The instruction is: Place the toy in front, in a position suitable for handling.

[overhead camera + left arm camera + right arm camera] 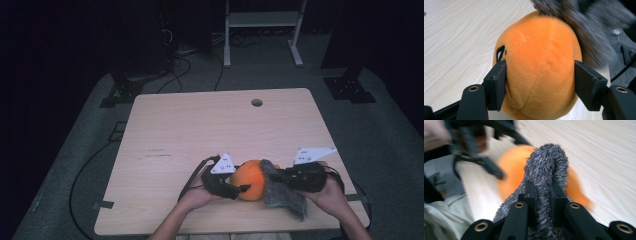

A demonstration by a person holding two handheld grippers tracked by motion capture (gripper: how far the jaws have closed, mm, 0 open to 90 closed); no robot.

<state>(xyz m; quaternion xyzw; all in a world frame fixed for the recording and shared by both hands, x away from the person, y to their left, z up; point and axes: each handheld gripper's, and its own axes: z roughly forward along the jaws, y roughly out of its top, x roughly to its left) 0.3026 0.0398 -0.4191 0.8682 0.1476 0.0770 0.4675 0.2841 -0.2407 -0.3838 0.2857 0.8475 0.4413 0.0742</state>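
One table [200, 130] with one round hole [257, 102] near its far edge. On it lie one orange plush [250, 180] and one grey cloth [282, 192]. Two grippers are present, the left gripper [239, 189] and the right gripper [276, 176], each carrying one grey plate and one cable, and one white frame [262, 30] stands on the floor beyond.

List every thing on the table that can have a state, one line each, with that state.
orange plush toy: resting on the table, clamped at its sides by the left gripper.
grey fuzzy cloth: pinched by the right gripper, draped against the toy's top and down to the table.
left gripper: shut on the toy.
right gripper: shut on a fold of the cloth.
table: light wood, cable hole uncovered.
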